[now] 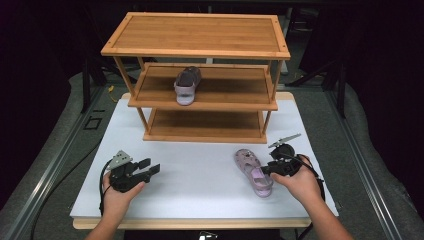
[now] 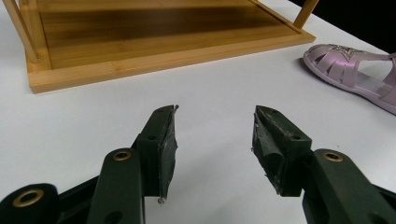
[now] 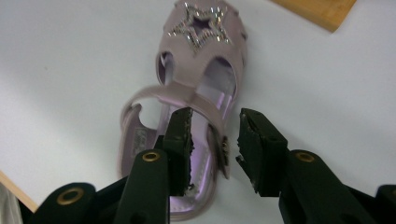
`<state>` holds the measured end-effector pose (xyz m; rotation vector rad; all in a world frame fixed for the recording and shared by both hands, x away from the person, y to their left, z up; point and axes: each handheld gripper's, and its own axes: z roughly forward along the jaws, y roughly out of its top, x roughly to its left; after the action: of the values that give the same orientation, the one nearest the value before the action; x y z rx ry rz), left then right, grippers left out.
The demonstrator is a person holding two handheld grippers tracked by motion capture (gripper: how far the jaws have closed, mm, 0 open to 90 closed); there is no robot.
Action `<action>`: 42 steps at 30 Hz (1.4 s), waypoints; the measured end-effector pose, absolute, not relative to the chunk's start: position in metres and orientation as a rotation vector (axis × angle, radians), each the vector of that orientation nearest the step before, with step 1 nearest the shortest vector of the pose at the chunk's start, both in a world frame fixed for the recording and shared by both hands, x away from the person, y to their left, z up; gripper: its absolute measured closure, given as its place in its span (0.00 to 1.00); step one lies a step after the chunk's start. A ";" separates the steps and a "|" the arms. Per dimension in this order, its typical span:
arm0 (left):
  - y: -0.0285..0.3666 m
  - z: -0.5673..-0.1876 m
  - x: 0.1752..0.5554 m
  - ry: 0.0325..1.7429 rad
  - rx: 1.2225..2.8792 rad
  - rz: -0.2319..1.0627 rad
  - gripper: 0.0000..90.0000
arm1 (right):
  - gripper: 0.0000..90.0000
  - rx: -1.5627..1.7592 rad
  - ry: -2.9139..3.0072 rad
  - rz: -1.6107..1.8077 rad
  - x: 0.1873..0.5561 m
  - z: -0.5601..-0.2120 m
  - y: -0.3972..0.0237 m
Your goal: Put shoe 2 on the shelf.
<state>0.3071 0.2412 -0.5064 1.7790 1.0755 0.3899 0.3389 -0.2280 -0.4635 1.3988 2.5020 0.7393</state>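
Right gripper (image 3: pixel 215 140) sits over the lilac strappy sandal with a glitter star (image 3: pixel 196 93); fingers apart, gripping nothing. We see that sandal lying flat on the white surface (image 1: pixel 200 175), near the three-tier bamboo rack (image 1: pixel 200 35). Left gripper (image 2: pixel 215 140) fingers wide, empty. Second lilac sandal (image 1: pixel 186 85) sits on the middle shelf.
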 end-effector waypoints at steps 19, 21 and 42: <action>0.237 -0.511 0.310 1.083 1.805 0.371 0.54 | 0.88 1.326 2.704 0.366 0.362 -0.468 -0.227; 0.237 -0.511 0.310 1.083 1.806 0.370 0.54 | 0.85 1.332 2.751 0.363 0.366 -0.469 -0.226; 0.238 -0.513 0.312 1.093 1.816 0.359 0.54 | 0.91 1.283 2.821 0.108 0.382 -0.479 -0.210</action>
<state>0.3117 0.2384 -0.5127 1.8160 1.0928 0.3586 0.3822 -0.2095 -0.4789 1.2829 2.8214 0.1082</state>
